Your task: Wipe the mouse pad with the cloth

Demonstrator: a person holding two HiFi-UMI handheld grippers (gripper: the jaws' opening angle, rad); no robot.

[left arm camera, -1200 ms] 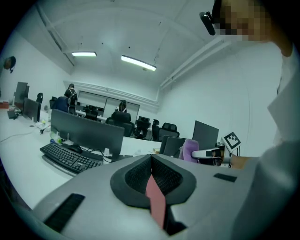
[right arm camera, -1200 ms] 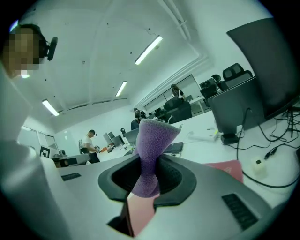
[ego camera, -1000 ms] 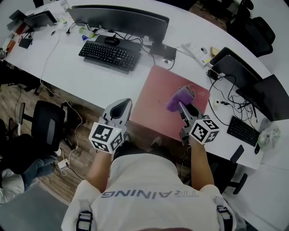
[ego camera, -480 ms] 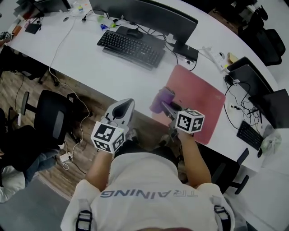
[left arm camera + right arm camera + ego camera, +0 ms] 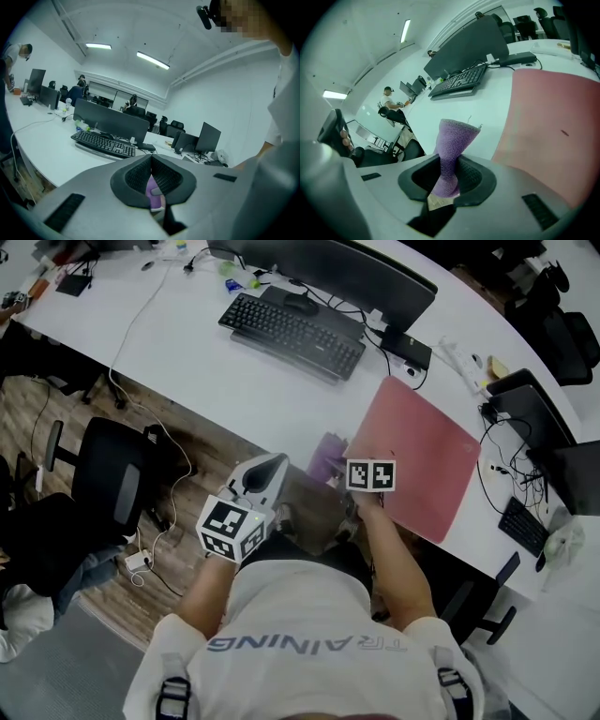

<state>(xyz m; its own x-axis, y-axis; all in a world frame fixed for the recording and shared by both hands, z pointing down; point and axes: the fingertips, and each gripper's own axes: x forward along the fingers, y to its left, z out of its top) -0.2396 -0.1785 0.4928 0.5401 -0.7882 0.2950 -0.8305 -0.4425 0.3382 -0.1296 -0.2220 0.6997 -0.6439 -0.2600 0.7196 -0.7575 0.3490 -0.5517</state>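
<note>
Pinching the cloth (image 5: 452,136), right hand-held gripper (image 5: 449,165) points it forward; left hand-held gripper (image 5: 151,158) closed.

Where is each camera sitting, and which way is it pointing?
Head view: on the person's head, looking steeply down at the desk; it shows the shirt, the left claw and the right claw.
Left gripper view: on the left claw, looking along its shut jaws across the desk to the keyboard; the shirt is at the right.
Right gripper view: on the right claw, looking along jaws shut on the cloth, toward the pad.
Shared: all three views show the keyboard.
</note>
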